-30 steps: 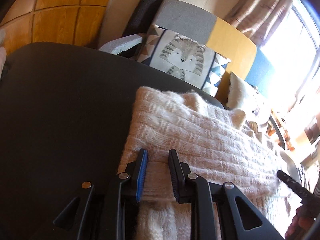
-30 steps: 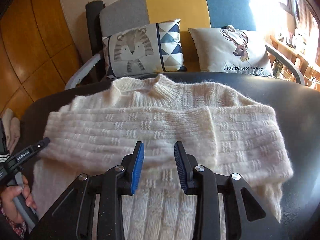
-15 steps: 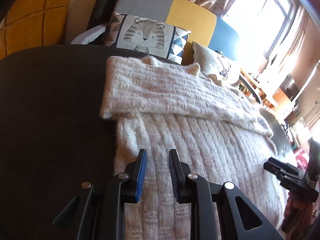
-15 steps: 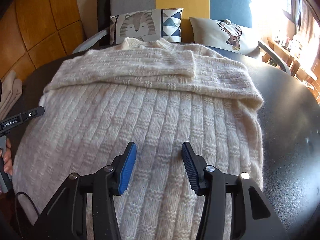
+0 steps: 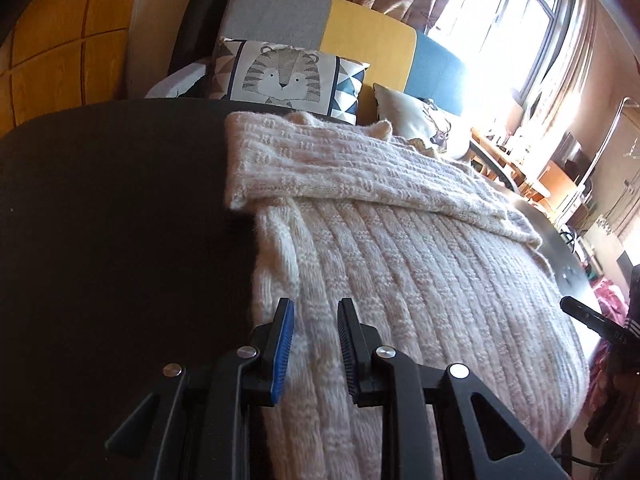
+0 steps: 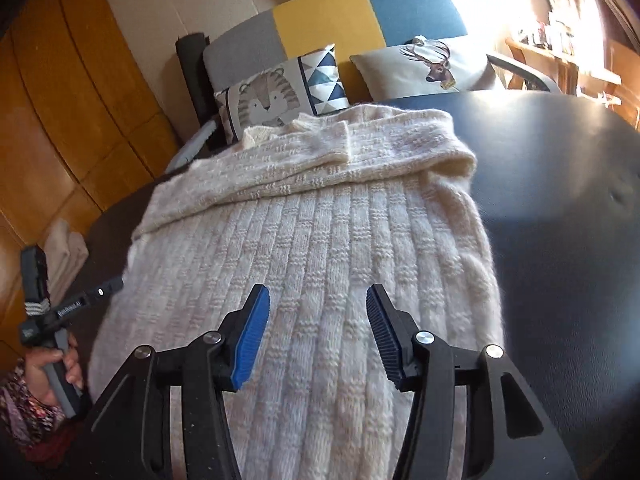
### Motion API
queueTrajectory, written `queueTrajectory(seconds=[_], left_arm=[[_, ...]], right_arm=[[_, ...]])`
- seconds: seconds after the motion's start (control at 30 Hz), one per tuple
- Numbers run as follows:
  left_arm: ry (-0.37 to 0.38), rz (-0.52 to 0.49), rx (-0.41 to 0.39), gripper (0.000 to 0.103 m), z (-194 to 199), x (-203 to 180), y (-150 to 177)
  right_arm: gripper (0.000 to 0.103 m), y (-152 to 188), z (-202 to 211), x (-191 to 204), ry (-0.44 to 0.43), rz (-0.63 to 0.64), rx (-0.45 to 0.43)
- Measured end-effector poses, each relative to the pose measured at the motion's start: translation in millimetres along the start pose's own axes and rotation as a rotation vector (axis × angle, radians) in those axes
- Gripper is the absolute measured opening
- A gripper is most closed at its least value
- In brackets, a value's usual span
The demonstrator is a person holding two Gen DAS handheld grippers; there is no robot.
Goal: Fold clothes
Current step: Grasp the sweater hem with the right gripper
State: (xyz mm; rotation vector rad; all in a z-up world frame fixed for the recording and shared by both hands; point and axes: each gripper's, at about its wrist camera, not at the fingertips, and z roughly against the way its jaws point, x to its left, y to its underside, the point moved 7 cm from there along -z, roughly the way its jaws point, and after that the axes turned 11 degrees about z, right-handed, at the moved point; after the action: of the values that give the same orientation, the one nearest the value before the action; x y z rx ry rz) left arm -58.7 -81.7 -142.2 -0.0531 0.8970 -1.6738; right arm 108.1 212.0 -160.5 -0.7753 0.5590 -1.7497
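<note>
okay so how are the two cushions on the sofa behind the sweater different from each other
The tiger cushion bears a striped tiger face beside a band of blue, grey and white triangles; the deer cushion is plain cream with a small antlered deer head. In the right wrist view, the tiger cushion leans against the grey and yellow back panels, the deer cushion against the blue one. Both stand propped on the sofa behind the sweater.

Cream rib-knit on black, colour blocks behind

We see a cream woollen sweater [image 6: 320, 248] with ribbed block pattern on a black table [image 6: 560, 208]; a grey, yellow and blue sofa back [image 6: 332, 12]; a tiger-print cushion [image 6: 276, 96] with blue triangles; blue-padded gripper fingers [image 6: 252, 340].
</note>
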Motion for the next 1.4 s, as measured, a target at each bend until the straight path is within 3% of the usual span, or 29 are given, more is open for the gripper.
queueTrajectory(seconds=[0.27, 0.57, 0.87, 0.93, 1.03, 1.23, 1.4], left_arm=[[0.057, -0.091, 0.043, 0.022, 36.8, 2.4, 43.7], [0.134, -0.066, 0.107, 0.022, 65.5, 12.8, 72.8], [0.18, -0.087, 0.245, 0.022, 92.8, 28.0, 116.7], [0.202, -0.072, 0.293, 0.022, 91.3, 29.3, 126.1], [0.229, -0.078, 0.352, 0.022, 87.4, 24.4, 137.8], [0.261, -0.075, 0.469, 0.023, 67.2, 19.3, 157.1], [0.271, -0.041, 0.492, 0.023, 65.2, 23.2, 160.8]], right_arm=[[0.054, 45.5, 38.8, -27.3, 0.064, -0.027, 0.076], [0.054, 87.1, 64.4, -50.9, 0.096, -0.071, 0.148], [0.054, 125.2, 73.3, -50.6, -0.013, -0.146, 0.202], [0.054, 127.0, 68.9, -52.3, -0.028, -0.184, 0.203], [0.066, 124.8, 67.8, -52.8, -0.08, -0.235, 0.189], [0.067, 127.7, 64.0, -49.5, -0.154, -0.275, 0.234], [0.067, 135.2, 53.6, -42.4, -0.196, -0.303, 0.274]])
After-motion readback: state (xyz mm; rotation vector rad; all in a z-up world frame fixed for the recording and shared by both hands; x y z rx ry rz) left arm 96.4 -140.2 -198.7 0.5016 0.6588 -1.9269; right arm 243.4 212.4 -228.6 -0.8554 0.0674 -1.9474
